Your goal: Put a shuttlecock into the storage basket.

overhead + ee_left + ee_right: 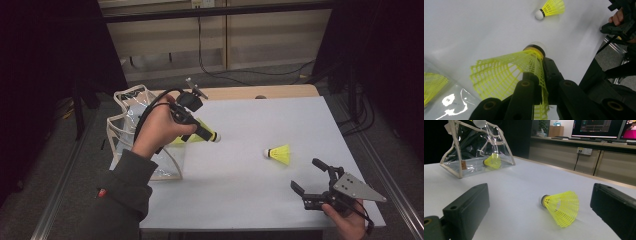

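A clear bag (131, 131) sits far left with a shuttlecock (492, 161) inside. Beside it, the left gripper (206, 134) has its fingers (529, 92) clamped on a shuttlecock (506, 75), cork out front. Another shuttlecock (278, 153) lies on the table (235, 185), just ahead of the right gripper (306, 176), whose fingers (466, 207) stand wide.
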`<state>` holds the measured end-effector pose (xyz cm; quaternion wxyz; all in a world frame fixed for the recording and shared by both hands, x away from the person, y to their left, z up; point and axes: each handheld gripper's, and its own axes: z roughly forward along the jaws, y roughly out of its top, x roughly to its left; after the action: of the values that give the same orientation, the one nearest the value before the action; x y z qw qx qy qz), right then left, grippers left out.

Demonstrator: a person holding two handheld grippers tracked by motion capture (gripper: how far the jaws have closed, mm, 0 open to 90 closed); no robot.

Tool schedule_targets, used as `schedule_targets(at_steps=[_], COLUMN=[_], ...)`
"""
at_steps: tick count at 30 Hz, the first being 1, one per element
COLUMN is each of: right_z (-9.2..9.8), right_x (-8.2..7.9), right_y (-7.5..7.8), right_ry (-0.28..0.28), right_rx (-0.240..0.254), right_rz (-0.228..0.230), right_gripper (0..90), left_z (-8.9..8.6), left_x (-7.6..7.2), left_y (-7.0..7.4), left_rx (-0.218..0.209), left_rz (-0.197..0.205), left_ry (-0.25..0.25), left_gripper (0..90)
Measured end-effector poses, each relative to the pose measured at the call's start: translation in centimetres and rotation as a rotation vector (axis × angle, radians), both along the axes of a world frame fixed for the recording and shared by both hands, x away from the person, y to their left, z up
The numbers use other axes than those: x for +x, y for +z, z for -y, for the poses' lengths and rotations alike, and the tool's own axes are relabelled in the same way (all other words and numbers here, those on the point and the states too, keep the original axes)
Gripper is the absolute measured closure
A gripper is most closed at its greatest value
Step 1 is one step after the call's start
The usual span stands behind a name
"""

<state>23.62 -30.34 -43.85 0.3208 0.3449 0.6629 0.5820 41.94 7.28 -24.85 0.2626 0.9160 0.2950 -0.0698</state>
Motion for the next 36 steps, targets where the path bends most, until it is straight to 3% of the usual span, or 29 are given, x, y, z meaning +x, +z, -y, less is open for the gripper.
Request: schedule_targets(at_steps=[19,35,36], right_z=[-0.1,0.0,0.0], right_x=[0.0,0.0,0.0], right_y=[0.0,0.0,0.0], right_ry=[0.0,0.0,-0.001], right_rx=[0.001,0.002,0.0], right_rz=[0.0,-0.001,-0.001], right_gripper=[2.0,2.0,2.0], left_z=[-1.0,-1.5,-1.5], left_x=[0.7,1.1,1.0], left_y=[1.2,2.5,2.5], left_rx=[0.025,0.028,0.02], left_rz=[0.012,0.025,0.026], left_ry=[0.039,0.054,0.072], left_gripper=[86.6,86.7,86.7])
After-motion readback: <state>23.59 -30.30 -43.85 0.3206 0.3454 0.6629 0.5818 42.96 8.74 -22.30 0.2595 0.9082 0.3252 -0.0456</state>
